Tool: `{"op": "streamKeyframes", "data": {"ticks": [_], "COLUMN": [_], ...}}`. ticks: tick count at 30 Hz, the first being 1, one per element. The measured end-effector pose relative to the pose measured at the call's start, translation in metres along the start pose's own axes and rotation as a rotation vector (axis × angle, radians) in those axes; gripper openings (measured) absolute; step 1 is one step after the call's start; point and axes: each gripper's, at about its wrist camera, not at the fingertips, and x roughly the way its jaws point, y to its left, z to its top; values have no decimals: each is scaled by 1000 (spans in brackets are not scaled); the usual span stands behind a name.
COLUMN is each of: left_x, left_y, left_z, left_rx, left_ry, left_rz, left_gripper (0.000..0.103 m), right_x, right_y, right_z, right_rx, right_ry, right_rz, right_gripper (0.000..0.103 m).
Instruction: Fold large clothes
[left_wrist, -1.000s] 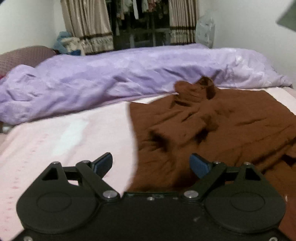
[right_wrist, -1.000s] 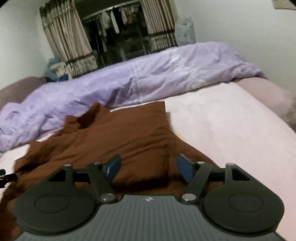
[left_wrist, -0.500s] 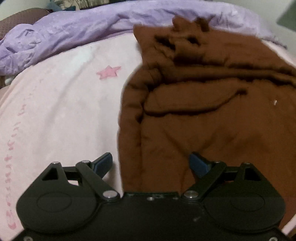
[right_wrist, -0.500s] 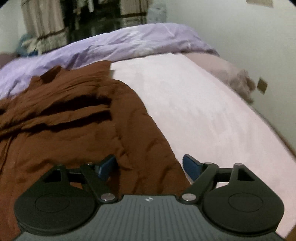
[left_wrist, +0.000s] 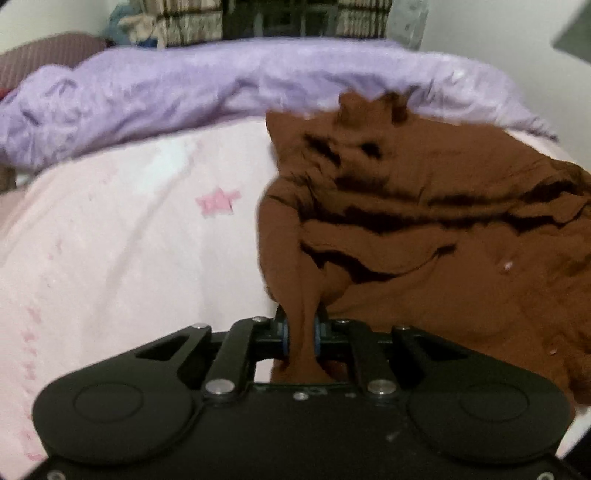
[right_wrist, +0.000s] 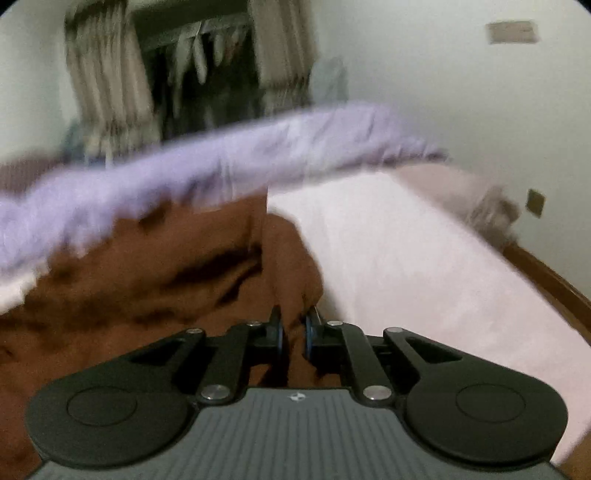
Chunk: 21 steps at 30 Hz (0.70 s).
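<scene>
Brown cloth is pinched in both of my grippers. My left gripper (left_wrist: 301, 338) has its jaws drawn narrow on a bunched fold at the left edge of the garment (left_wrist: 424, 206), and the fabric rises from between the blue pads toward 12 o'clock before spreading out to 2 o'clock in deep wrinkles. My right gripper (right_wrist: 293, 334) is likewise clamped on a fold at the garment's (right_wrist: 147, 266) right edge; from there the cloth runs off to 9 and 10 o'clock. The garment lies rumpled on the pink sheet (left_wrist: 110, 258), which fills the left view from 7 to 10 o'clock and carries a pink star (left_wrist: 218, 199) at about 10 o'clock. In the right view the sheet (right_wrist: 406, 266) stretches from 1 to 4 o'clock. Beyond the garment, at 12 o'clock in both views, a lilac duvet (left_wrist: 221, 88) lies across the bed, touching the garment's far edge. Curtains (right_wrist: 99, 85) hang behind it, heavily blurred in the right view.
</scene>
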Motion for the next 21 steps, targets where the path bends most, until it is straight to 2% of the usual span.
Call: {"op": "streamKeyframes", "data": {"ticks": [2,4,6,8,9,10,11,12,13,14,15,16,17,18,20,21], "left_x": [-10,-6,13,32,37,37,33,24,12,-1,-11,-21,-27,-29,-22,-14], "left_y": [9,13,16,17,16,14,12,10,9,9,9,6,1,-9,-33,-47], "left_z": [4,1,-9,-22,-26,-27,-27,-26,-24,-22,-18,-13,-9,-6,-2,-2], "left_rx": [24,48,40,17,14,17,25,37,43,36,13,-18,-40,-52,-40,-29], "left_ry": [-6,15,67,119,125,122,110,84,40,-8,-58,-98,-125,-152,-180,-184], "left_rz": [39,88,105,116,146,177,219,259,287,300,293,254,199,134,70,54], "left_gripper": [14,13,14,23,37,54,63,78,94,102,103,103,103,103,103,103], "right_x": [-13,-4,23,54,64,61,58,53,44,32,22,14,9,6,12,21], "right_y": [8,12,5,-7,-13,-16,-16,-13,-8,1,10,21,33,50,85,106], "right_z": [1,-9,-26,-43,-52,-55,-53,-48,-42,-38,-33,-30,-28,-26,-27,-31], "right_rx": [-12,-47,-44,-29,-18,4,13,1,-14,-30,-31,-26,-21,-15,-31,-44], "right_ry": [-2,37,131,242,272,227,212,195,129,19,-85,-157,-187,-185,-127,-70], "right_rz": [-1,-47,-108,-137,-141,-147,-176,-218,-273,-348,-400,-390,-331,-233,-58,25], "right_gripper": [10,10,10,16,22,32,47,52,54,51,50,50,51,51,54,54]}}
